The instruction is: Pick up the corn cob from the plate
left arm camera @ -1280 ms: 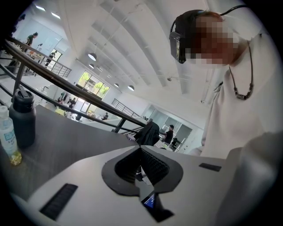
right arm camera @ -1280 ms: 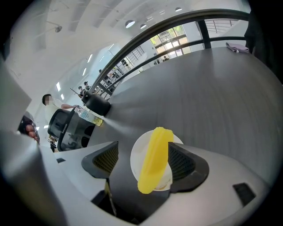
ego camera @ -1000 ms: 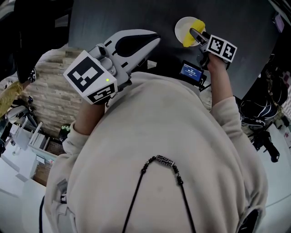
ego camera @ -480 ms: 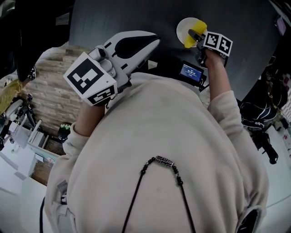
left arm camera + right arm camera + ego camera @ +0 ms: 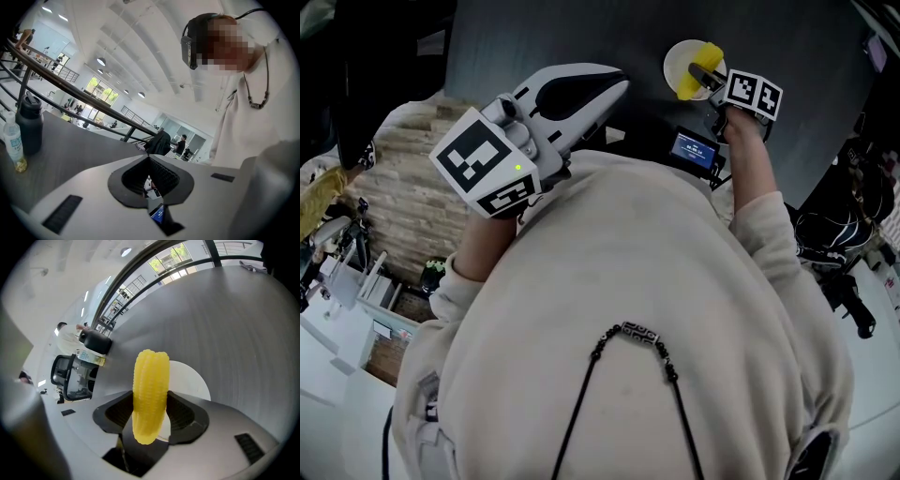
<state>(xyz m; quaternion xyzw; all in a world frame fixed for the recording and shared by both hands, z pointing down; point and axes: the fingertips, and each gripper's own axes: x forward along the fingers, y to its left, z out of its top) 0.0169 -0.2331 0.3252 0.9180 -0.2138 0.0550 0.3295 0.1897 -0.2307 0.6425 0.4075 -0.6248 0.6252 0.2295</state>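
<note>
The yellow corn cob (image 5: pixel 151 385) stands upright between the black pads of my right gripper (image 5: pixel 151 398), just over the white plate (image 5: pixel 192 380). The jaws have just been closing, and both pads now press on the cob's sides. In the head view the cob (image 5: pixel 688 84) shows as a yellow patch at the plate (image 5: pixel 678 56), with my right gripper (image 5: pixel 703 71) reaching onto it. My left gripper (image 5: pixel 614 82) is held up near my chest with its jaw tips together and nothing between them; its tips (image 5: pixel 150 158) meet in the left gripper view.
The plate lies on a dark grey table (image 5: pixel 534 37). A small device with a blue screen (image 5: pixel 694 148) sits below my right hand. A black bottle (image 5: pixel 29 124) and a clear plastic bottle (image 5: pixel 14 145) stand at the table's far side.
The right gripper's marker cube has shifted slightly over the plate, with the jaws drawn in on the corn cob. The left gripper has stayed where it was.
</note>
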